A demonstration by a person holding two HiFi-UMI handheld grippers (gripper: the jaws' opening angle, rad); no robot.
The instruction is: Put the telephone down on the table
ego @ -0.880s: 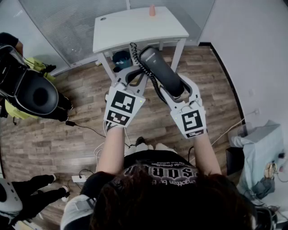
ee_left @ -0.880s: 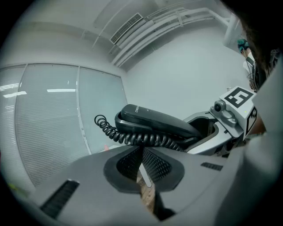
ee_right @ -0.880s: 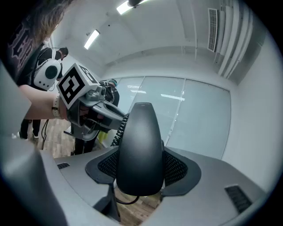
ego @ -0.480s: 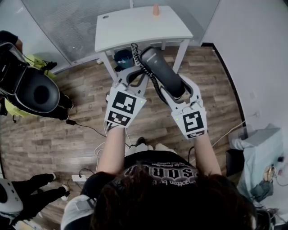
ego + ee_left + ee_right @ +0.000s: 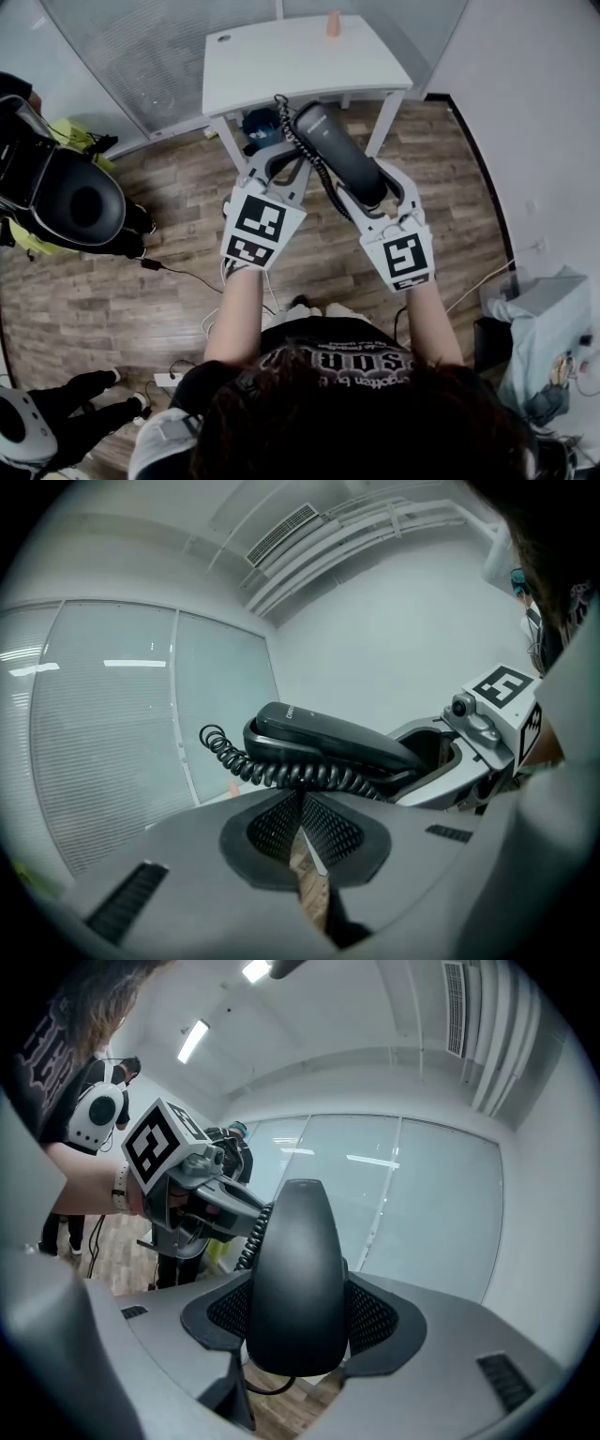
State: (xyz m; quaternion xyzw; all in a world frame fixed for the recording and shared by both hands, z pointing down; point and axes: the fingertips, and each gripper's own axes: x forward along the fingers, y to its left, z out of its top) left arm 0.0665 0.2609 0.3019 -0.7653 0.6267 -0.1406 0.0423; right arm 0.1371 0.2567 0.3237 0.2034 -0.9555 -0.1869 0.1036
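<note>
The right tongs (image 5: pixel 295 1321) are clamping the telephone handset (image 5: pixel 339 155) in the air before the desk (image 5: pixel 281 66); the left tongs (image 5: pixel 281 159) are sitting closed beside its coiled cord (image 5: pixel 300 141), which could snag during lowering.

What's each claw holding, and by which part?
Right claw clamps the phone across its near end. Left claw is shut at the cord; a pinch can't be told.
</note>
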